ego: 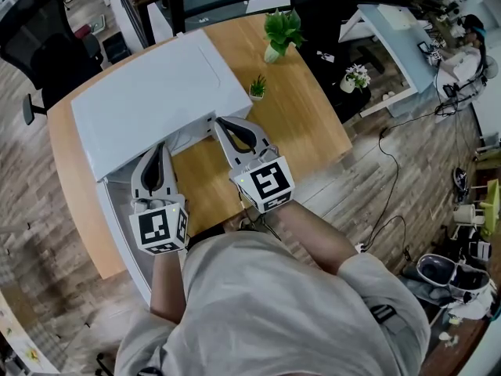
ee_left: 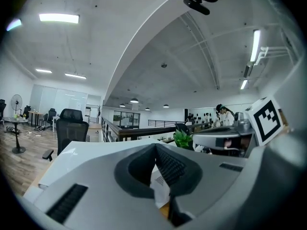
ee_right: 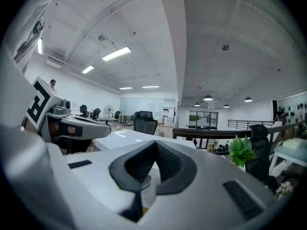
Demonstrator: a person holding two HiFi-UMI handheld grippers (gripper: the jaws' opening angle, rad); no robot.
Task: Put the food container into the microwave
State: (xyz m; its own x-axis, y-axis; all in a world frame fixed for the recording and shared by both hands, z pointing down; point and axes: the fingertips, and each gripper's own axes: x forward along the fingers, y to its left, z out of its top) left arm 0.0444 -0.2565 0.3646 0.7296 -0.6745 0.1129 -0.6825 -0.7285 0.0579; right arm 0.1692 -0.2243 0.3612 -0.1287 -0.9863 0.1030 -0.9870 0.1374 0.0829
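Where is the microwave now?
In the head view, the microwave stands on the wooden table's left half, just beyond the left gripper and right gripper, with a small plant at its right.

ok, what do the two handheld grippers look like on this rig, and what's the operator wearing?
The left gripper and right gripper match: pale grey shells tapering to a point, and dark ribbed pads round a teardrop-shaped opening. Each carries a marker cube with black-and-white square patterns on its faces. The person wears a light grey short-sleeved T-shirt.

Wood-plank floor surrounds a curved wooden table (black office chair beyond).
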